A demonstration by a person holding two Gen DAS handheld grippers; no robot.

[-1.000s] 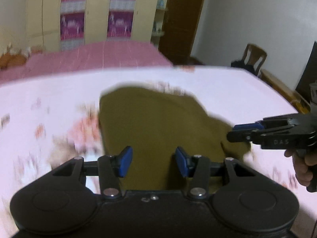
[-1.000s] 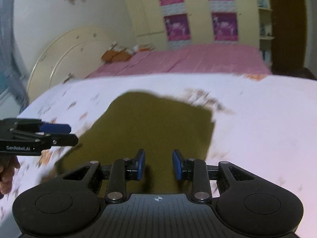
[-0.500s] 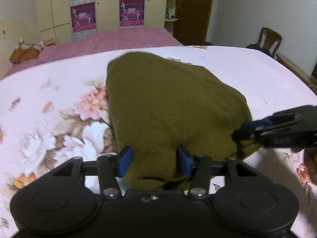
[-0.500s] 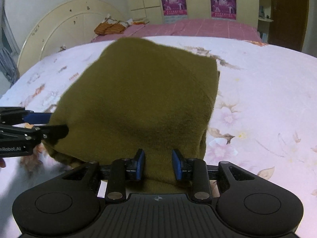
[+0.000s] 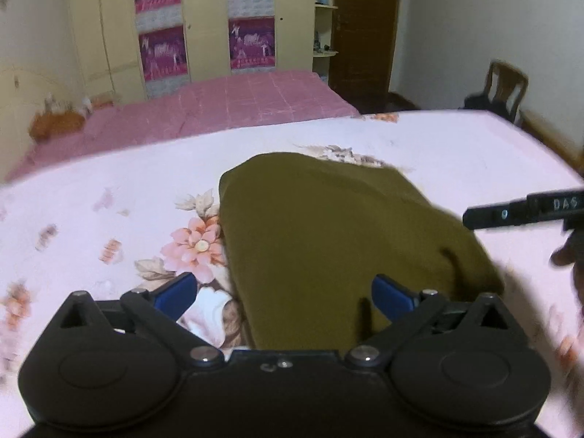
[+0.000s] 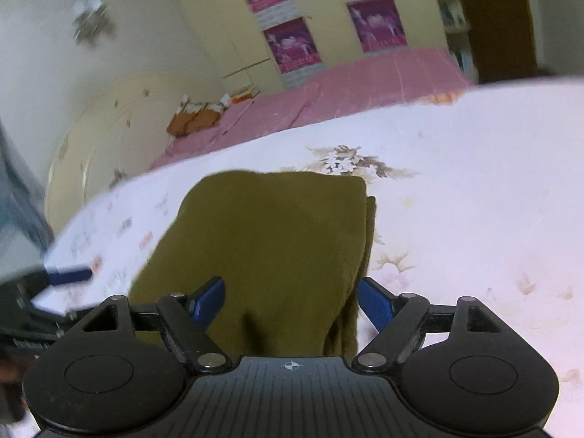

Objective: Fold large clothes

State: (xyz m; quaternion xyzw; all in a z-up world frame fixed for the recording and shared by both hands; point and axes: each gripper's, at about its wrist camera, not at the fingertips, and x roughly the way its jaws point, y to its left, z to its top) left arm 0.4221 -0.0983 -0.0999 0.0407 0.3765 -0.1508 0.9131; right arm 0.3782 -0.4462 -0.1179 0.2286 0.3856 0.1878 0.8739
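One folded olive garment (image 5: 328, 241), two grippers, four purple posters (image 5: 160, 51), one wooden chair (image 5: 507, 84), one door (image 5: 361, 29).

A home bedroom: pink-covered bed (image 5: 226, 109) at centre, cream wardrobe (image 5: 109, 36) upper left, wooden chair (image 5: 505, 85) at right.

Garment (image 5: 328, 241): olive cloth, matt, soft brushed nap.
Bed sheet (image 5: 109, 189): pale printed cloth, floral, smooth, matt.
Pink cover (image 5: 226, 106): quilted cloth, matt.
Left hand-held gripper (image 5: 284, 297): black plastic, matt; blue ribbed pads; bright metal pins.
Chair (image 5: 507, 85): brown wood, slight sheen.
Wardrobe (image 5: 204, 18): cream panels, smooth.
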